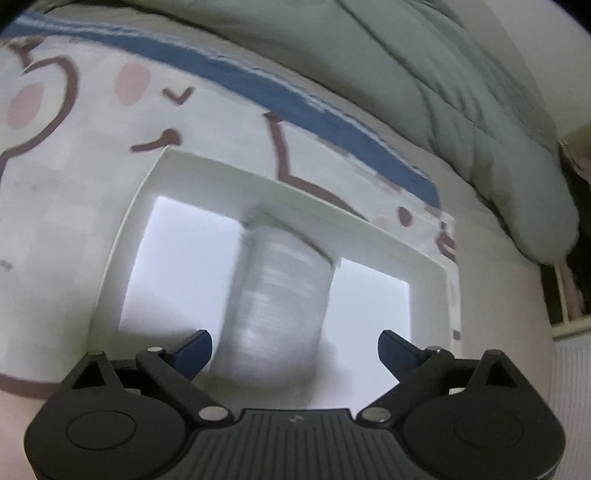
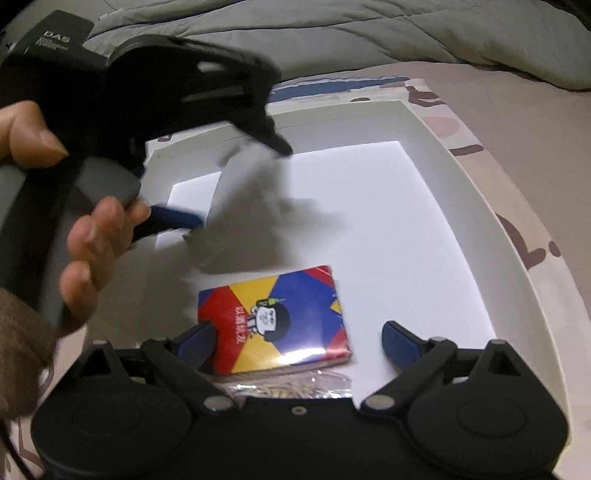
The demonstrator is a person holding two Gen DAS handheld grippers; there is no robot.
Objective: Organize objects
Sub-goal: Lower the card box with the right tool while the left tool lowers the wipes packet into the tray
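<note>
A white shallow box (image 1: 428,273) lies on a patterned sheet on the bed. In the left wrist view my left gripper (image 1: 294,350) is open, its blue fingertips on either side of a blurred grey-white cylinder (image 1: 280,295) inside the box. In the right wrist view the left gripper (image 2: 236,188) hangs over the box (image 2: 461,177) with the same grey object (image 2: 236,192) between its fingers, blurred. My right gripper (image 2: 297,343) is open over a colourful cartoon packet (image 2: 277,317) on the box floor. A clear bag of rubber bands (image 2: 295,386) lies just below the packet.
A grey quilt (image 1: 424,74) is bunched at the far side of the bed, also in the right wrist view (image 2: 369,33). The sheet (image 1: 74,184) has blue and brown cartoon print. A person's hand (image 2: 92,236) holds the left gripper.
</note>
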